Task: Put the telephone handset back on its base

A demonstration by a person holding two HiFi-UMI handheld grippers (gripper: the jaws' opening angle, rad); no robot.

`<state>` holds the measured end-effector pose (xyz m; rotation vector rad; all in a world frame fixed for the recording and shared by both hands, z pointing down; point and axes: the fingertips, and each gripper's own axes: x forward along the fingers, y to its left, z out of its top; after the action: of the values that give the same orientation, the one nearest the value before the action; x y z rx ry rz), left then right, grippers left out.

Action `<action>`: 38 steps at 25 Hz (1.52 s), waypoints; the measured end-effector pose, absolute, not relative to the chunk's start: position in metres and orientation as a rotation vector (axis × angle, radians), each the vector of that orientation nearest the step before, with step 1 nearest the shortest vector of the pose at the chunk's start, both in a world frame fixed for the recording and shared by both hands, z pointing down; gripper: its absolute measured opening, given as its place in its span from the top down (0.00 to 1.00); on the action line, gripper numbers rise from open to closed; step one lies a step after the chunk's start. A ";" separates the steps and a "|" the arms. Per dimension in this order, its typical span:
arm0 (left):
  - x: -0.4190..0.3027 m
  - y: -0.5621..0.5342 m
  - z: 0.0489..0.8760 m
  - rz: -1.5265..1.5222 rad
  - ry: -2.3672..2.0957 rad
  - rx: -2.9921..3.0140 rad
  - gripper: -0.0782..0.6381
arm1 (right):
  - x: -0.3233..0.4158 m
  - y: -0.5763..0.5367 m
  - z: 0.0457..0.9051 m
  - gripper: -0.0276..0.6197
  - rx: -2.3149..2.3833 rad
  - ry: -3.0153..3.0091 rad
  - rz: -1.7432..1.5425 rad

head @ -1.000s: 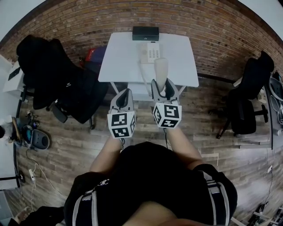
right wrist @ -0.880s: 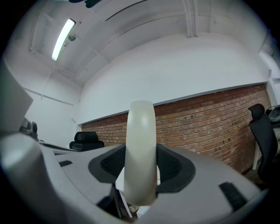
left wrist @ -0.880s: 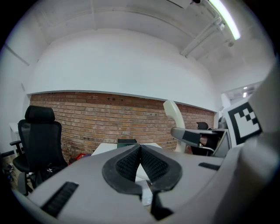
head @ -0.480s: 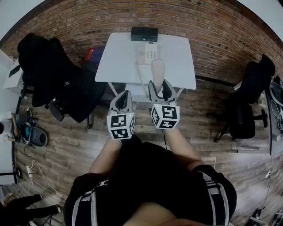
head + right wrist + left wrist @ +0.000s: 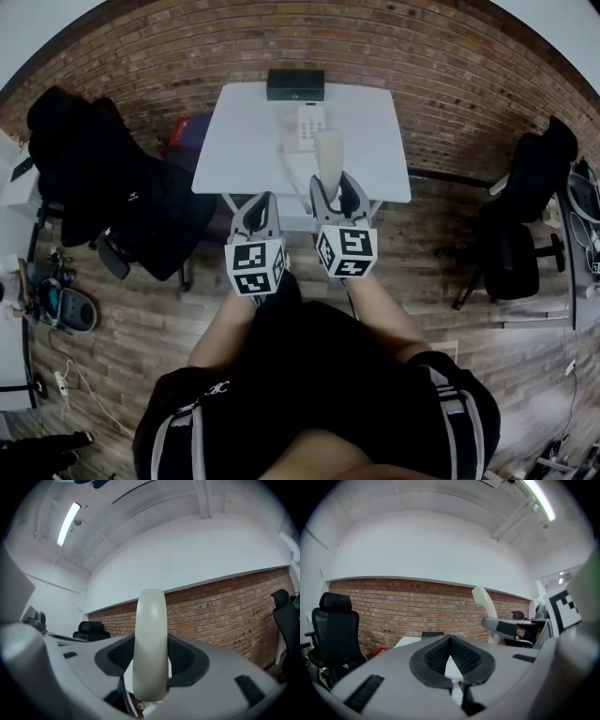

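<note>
When you look down from the head, the right gripper point(image 5: 331, 192) holds the telephone handset point(image 5: 329, 155) at top middle, just below its base point(image 5: 306, 127) on the white table point(image 5: 244, 141). In the left gripper view, the left gripper point(image 5: 451, 644) has its jaws pressed together, with nothing between them. In the right gripper view, the jaws pinch the handset upright in the middle.

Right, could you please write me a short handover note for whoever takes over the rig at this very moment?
Right gripper: shut on the handset, which stands upright between its pads.
Left gripper: jaws together, nothing in them, held beside the right one.
Telephone base: on the white table, towards its far side, just in front of a black box. The handset is not on it.
Done: handset gripped and held in the air above the table's near edge.
Left: carry it forward over the base, lay it into its place, open the jaws.
</note>
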<state>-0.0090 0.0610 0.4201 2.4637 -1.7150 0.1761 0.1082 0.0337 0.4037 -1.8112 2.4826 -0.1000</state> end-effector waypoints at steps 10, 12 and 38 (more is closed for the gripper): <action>-0.009 -0.015 0.439 0.159 -1.672 2.439 0.89 | 0.108 -0.033 0.415 0.65 -1.822 2.499 -0.138; -0.011 -0.031 0.444 0.164 -1.669 2.435 0.89 | 0.106 -0.049 0.419 0.65 -1.821 2.502 -0.145; -0.043 -0.288 0.438 0.240 -1.483 2.505 0.89 | 0.071 -0.296 0.420 0.65 -1.998 2.429 -0.273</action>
<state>-0.0426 -0.2877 0.4384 2.5050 -1.4827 0.2401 0.0709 -0.2962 0.4202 -1.9984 2.4285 -0.2728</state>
